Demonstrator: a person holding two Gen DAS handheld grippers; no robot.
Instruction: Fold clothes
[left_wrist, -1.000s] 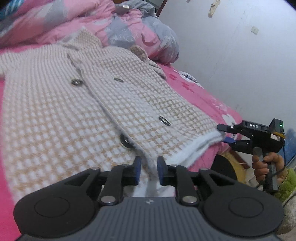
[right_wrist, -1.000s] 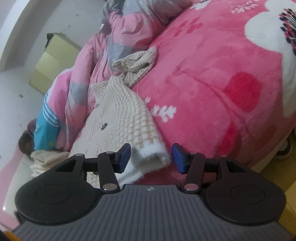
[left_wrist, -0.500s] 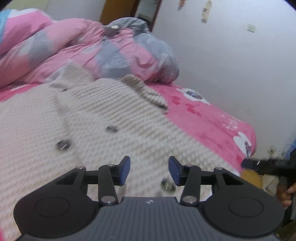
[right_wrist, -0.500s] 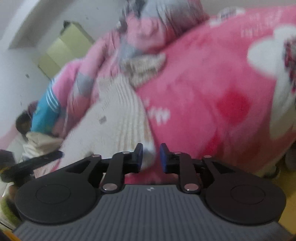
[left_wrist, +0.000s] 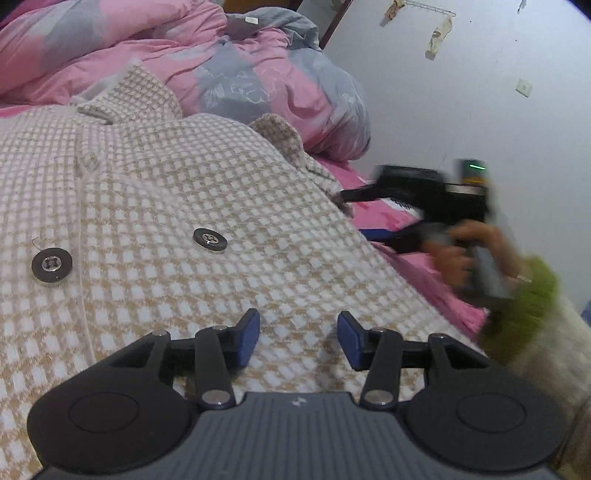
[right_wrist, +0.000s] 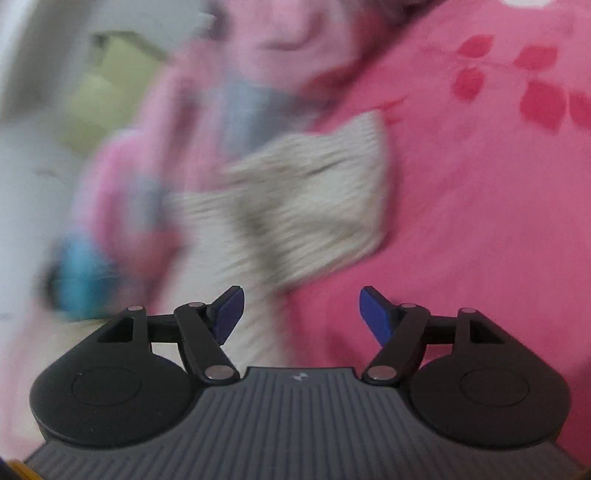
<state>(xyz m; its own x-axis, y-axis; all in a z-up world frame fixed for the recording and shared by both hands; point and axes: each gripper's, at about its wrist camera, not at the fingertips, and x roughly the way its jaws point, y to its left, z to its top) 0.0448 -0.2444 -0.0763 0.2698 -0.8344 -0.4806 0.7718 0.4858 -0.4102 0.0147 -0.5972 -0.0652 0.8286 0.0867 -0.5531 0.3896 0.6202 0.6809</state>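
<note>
Both tools have let go of the hem since 1 second ago: the left tool (left_wrist: 298, 334), then pinched on the bottom edge of the cardigan, now hangs over its front panel with the blue pads spread and nothing between them. The right tool (right_wrist: 302, 314) has also come off the white hem it was closing on; its pads stand wide apart and empty, above the pink bedspread (right_wrist: 480, 206).

From the left wrist view the checked beige and white cardigan (left_wrist: 166, 206) lies spread flat on the bed, front side up, with its collar toward the heaped pink and grey duvet (left_wrist: 236, 70) at the far end. 2 dark round buttons (left_wrist: 210, 240) show on the front, one on each side of the placket. The garment's right edge runs close to the side of the bed nearest the white wall (left_wrist: 461, 92).

Beyond that edge, the right tool appears blurred, held by a hand (left_wrist: 454, 254) with a green fuzzy cuff (left_wrist: 517, 306).

The right wrist view is heavily smeared by motion. A crumpled sleeve (right_wrist: 317, 199) of the cardigan lies ahead of the pads on the bedspread, apart from them.
</note>
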